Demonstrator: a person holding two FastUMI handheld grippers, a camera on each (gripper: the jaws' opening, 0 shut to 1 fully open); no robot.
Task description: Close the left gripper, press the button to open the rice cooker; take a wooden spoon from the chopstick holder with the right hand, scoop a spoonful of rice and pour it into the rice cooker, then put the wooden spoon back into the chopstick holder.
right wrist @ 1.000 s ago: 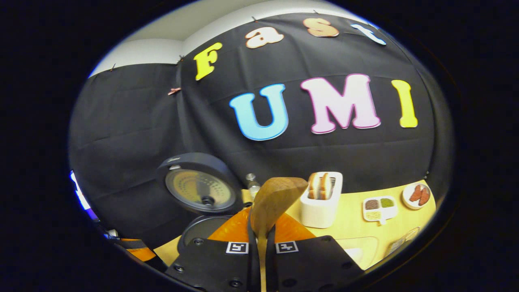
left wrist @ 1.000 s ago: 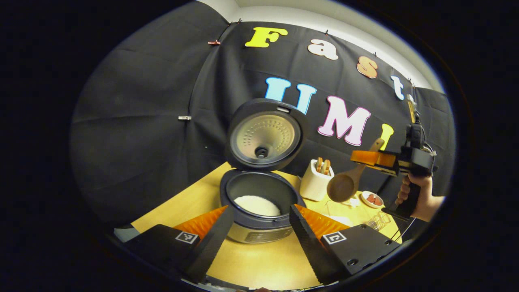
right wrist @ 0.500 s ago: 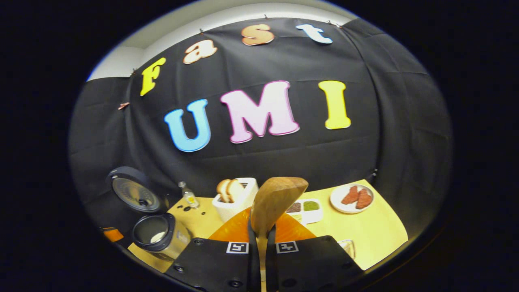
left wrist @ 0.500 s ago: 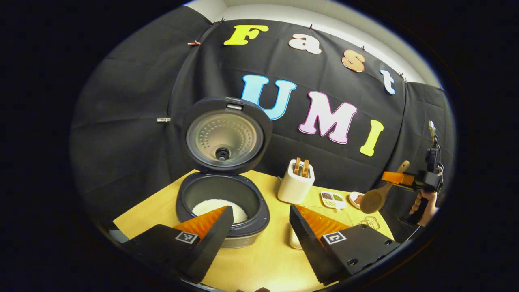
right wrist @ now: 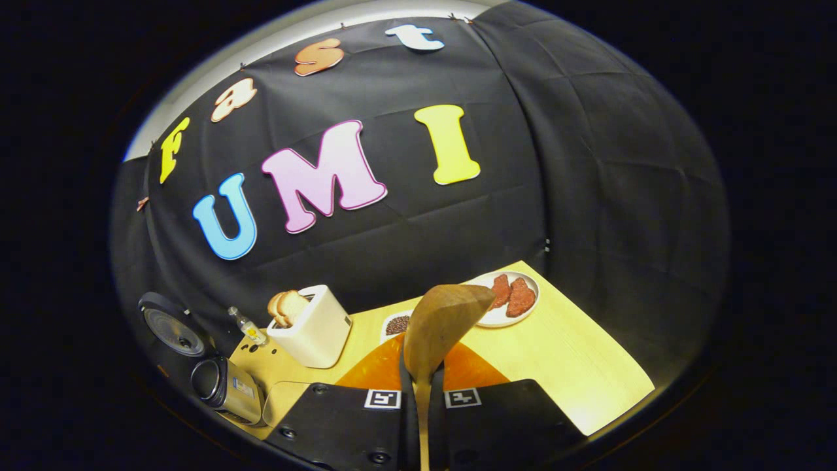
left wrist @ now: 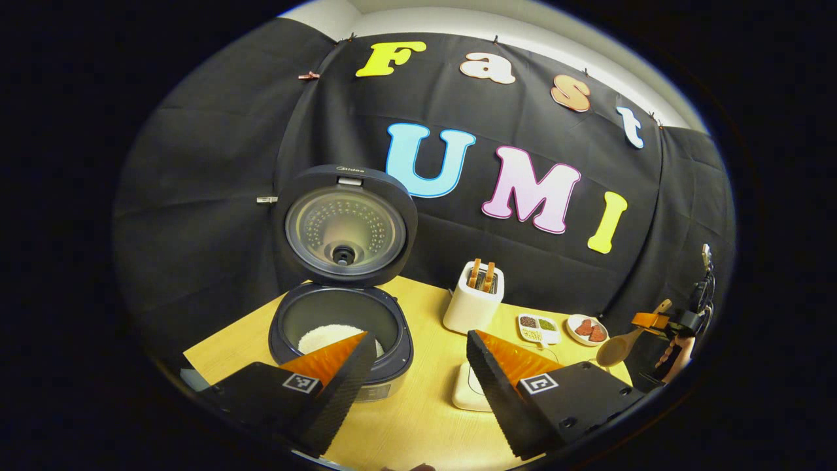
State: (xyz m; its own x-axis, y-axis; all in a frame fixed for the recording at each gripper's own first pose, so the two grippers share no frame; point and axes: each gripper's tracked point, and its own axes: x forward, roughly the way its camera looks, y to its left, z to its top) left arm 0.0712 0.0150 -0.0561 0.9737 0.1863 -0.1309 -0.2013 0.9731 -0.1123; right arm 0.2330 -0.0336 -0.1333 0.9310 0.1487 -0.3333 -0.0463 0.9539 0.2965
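Jaws of the right gripper clamp a brown wooden spoon above the yellow tabletop; left gripper jaws stand apart before the open dark round rice cooker. A tilted spoon could miss its holder on return.

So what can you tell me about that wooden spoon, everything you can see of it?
The wooden spoon looks like plain brown wood, with a broad rounded bowl and a slim handle. The right hand-held gripper is shut on the handle, and the bowl sticks out past its fingers. In the left gripper view the spoon hangs in the air at the table's far right edge, bowl tilted downward, handle end up. No rice is visible on it.
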